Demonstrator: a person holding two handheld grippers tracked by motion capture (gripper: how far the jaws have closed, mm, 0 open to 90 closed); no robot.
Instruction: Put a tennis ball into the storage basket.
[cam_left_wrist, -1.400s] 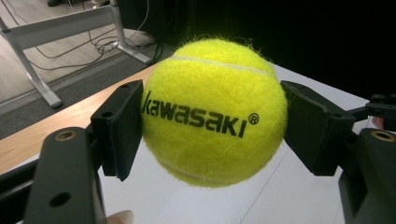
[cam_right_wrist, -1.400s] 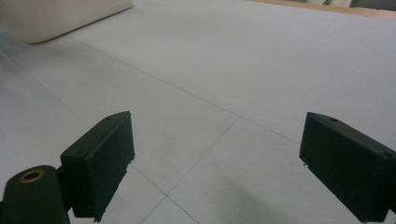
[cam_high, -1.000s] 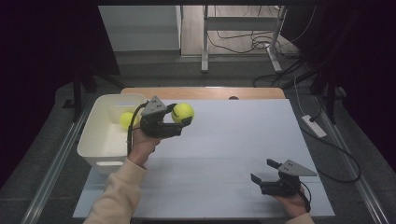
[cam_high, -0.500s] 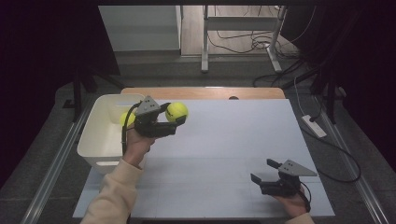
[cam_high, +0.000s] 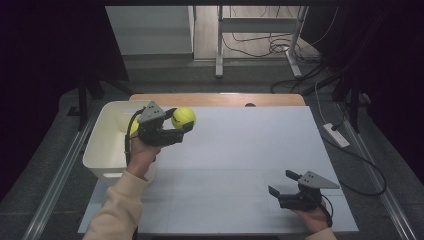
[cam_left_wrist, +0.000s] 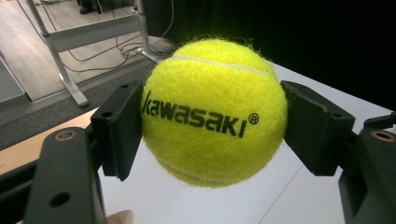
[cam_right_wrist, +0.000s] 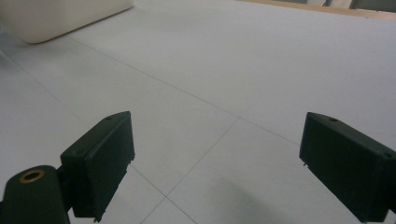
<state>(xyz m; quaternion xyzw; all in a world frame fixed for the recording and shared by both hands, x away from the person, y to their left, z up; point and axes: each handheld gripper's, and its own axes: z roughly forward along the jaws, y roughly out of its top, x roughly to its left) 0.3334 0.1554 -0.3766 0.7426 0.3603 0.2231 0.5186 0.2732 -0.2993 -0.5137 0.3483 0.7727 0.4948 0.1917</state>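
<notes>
Left hand-held gripper (cam_high: 186, 126): clenched on the tennis ball (cam_high: 183, 118), above the desk (cam_high: 250, 150) beside the white bin (cam_high: 107, 145).
Right hand-held gripper (cam_high: 283, 184): released, empty.
Advice: keep the squeeze centred; release only over the target.

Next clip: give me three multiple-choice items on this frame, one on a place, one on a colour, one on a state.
1. Where is the white bin?
A. the table's left side
B. the table's right side
C. on the floor

2. What colour is the tennis ball?
A. orange
B. yellow-green
C. white

3. How stands the right hand-held gripper?
A. shut on a ball
B. shut on a cable
C. open with nothing between its jaws

Answers: 1 A, the high view shows it at the left edge. 2 B, plain in the left hand-held gripper view. 3 C, its own view shows bare table between the jaws.
</notes>
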